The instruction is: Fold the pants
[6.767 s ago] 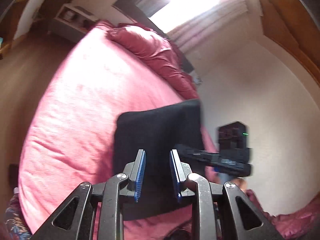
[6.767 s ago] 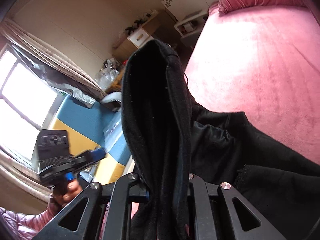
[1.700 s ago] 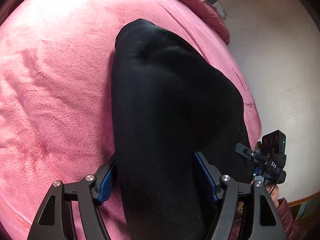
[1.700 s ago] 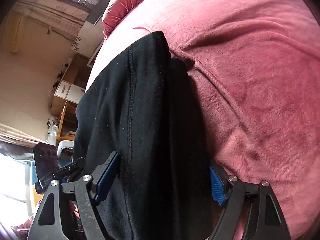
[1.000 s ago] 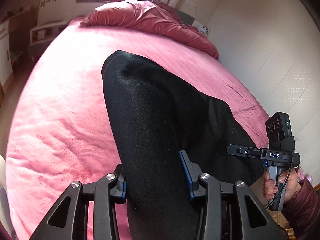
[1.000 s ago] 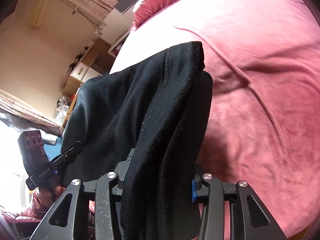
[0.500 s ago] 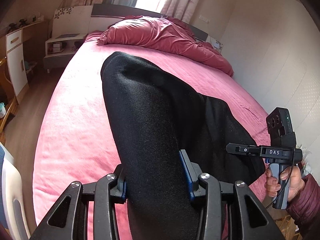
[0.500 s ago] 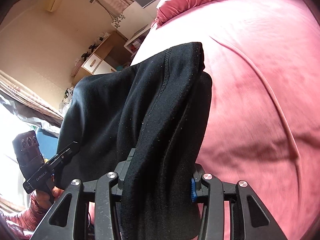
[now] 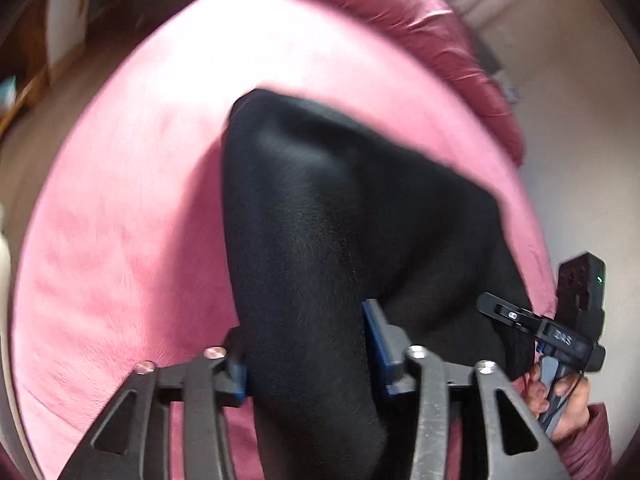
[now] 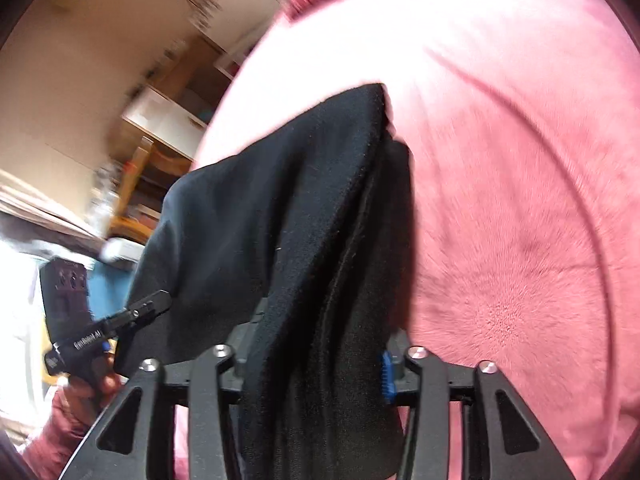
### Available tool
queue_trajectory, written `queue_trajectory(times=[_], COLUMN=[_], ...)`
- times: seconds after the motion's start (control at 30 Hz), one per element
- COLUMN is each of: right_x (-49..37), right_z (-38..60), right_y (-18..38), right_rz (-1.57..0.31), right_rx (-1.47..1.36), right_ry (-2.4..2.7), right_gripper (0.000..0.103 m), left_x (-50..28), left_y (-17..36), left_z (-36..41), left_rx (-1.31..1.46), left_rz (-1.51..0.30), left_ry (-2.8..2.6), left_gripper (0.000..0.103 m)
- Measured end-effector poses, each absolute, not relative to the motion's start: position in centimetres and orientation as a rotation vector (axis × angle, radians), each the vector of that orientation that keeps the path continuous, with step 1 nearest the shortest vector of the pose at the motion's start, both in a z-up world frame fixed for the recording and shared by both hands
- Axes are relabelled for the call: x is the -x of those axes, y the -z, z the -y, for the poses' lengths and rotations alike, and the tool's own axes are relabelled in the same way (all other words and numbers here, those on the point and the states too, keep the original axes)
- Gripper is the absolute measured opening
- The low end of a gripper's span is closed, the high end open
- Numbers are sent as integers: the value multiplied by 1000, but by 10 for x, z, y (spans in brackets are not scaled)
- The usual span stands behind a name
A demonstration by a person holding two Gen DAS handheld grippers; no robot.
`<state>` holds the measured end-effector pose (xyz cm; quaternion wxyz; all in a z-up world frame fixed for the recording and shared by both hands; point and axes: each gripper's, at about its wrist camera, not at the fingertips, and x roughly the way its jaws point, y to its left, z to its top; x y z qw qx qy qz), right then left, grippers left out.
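Both views have tipped downward since half a second ago, so the window has gone from sight and the bed (image 9: 120,208) fills each picture, blurred with motion. Its pink cover runs far up to a rumpled duvet (image 9: 420,28) at the head.

Over the near half of the bed the pants (image 9: 340,208) hang as a dark bundle, one end clamped in the left tongs (image 9: 306,344), the other in the right tongs (image 10: 316,344); both pairs are closed narrowly on thick cloth.

Soft and limp, the pants will likely sag between the holds and drape where lowered. Gripping through all layers at the outer edges seems best.

Only the right view shows the layered seam edge (image 10: 360,200) and a wooden cabinet (image 10: 168,120) far left; only the left shows the duvet.
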<state>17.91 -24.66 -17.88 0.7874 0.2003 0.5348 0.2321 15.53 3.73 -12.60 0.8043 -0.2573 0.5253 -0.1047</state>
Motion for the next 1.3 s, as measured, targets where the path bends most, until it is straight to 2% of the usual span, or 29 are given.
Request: queue_trajectory(times=[0.03, 0.13, 0.2, 0.33, 0.5, 0.67, 0.93, 1.3], right_x=[-178, -174, -174, -172, -153, -128, -69, -6], right_z=[251, 250, 252, 238, 236, 238, 210, 178], right_y=[183, 181, 180, 159, 131, 105, 81, 87], right_rz=[-1132, -1105, -1113, -1097, -1037, -949, -854, -814], right_rx=[-472, -459, -471, -386, -274, -184, -142, -112], right_ry=[-505, -516, -512, -455, -374, -273, -269, -253], right_gripper=[57, 57, 57, 69, 69, 71, 77, 80], left_x=[-153, -148, -146, -145, -131, -104, -51, 7], left_y=[133, 134, 130, 111, 86, 62, 33, 26], left_z=[-43, -45, -44, -41, -35, -34, -14, 11], left_rx=[591, 591, 560, 498, 377, 325, 226, 183], left_rz=[-1105, -1079, -1082, -1082, -1015, -933, -836, -782], left_ry=[242, 258, 242, 193, 61, -41, -113, -77], left_gripper=[63, 64, 69, 70, 71, 78, 79, 79])
